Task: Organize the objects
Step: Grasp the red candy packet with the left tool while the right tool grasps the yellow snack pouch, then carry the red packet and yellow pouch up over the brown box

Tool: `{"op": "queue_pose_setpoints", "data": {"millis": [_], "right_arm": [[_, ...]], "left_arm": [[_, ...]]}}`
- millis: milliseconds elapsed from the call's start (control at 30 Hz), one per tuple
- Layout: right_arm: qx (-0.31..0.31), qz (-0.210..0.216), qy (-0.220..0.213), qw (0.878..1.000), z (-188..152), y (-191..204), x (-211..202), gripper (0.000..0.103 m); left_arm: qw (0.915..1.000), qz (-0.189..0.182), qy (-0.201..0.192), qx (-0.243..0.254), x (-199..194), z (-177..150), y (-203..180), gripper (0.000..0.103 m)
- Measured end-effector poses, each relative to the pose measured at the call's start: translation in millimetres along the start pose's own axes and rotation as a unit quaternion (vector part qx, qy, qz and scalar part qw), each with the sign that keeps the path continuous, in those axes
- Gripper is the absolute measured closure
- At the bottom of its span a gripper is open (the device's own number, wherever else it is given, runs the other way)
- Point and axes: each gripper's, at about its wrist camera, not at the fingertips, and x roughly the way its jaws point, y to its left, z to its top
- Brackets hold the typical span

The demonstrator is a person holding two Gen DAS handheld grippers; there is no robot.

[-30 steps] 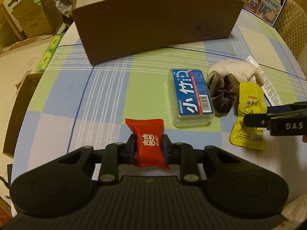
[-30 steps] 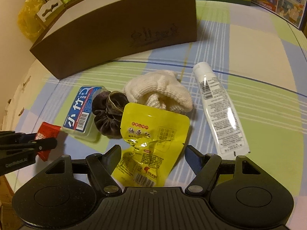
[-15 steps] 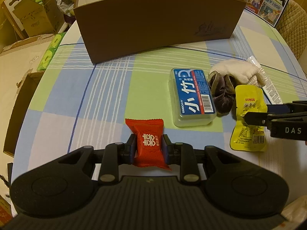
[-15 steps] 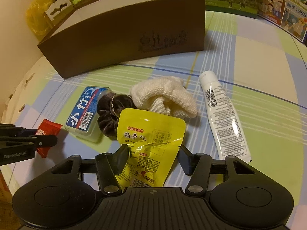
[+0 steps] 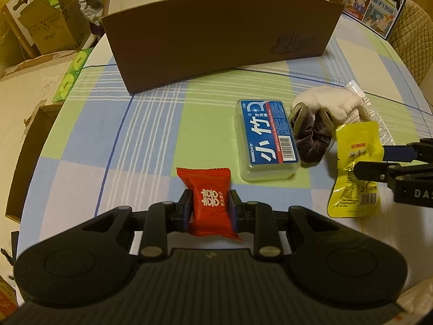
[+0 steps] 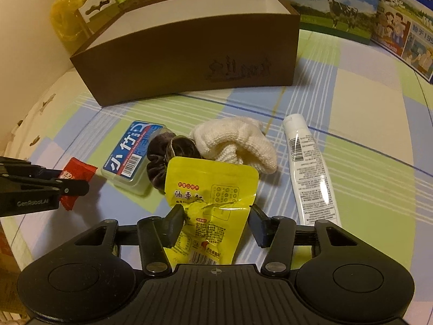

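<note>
My left gripper (image 5: pixel 210 209) pinches the red candy packet (image 5: pixel 209 203) at its sides, low over the checked tablecloth (image 5: pixel 151 124). My right gripper (image 6: pixel 216 218) has just been closing round the yellow snack pouch (image 6: pixel 209 197); the left pad presses and creases it, the right pad is at its edge. Blue-labelled plastic box (image 5: pixel 266 142), dark scrunchie (image 6: pixel 169 153), cream knit cloth (image 6: pixel 235 140) and white tube (image 6: pixel 310 173) lie in a row just beyond. The brown open box (image 5: pixel 216 35) stands behind them.

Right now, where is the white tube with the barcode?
In the right wrist view the white plastic tube lies flat on the checked tablecloth, right of the cream knitted cloth and in front of the brown box.
</note>
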Motion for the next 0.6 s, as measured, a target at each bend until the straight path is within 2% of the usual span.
{"op": "queue_pose_setpoints", "data": {"millis": [600], "right_arm": [[-0.011,0.019,-0.026,0.999,18.1,-0.5,-27.1,0.055]], "left_arm": [[0.9994,0.000,-0.033,-0.008,-16.3,15.1,-3.2,0.080]]}}
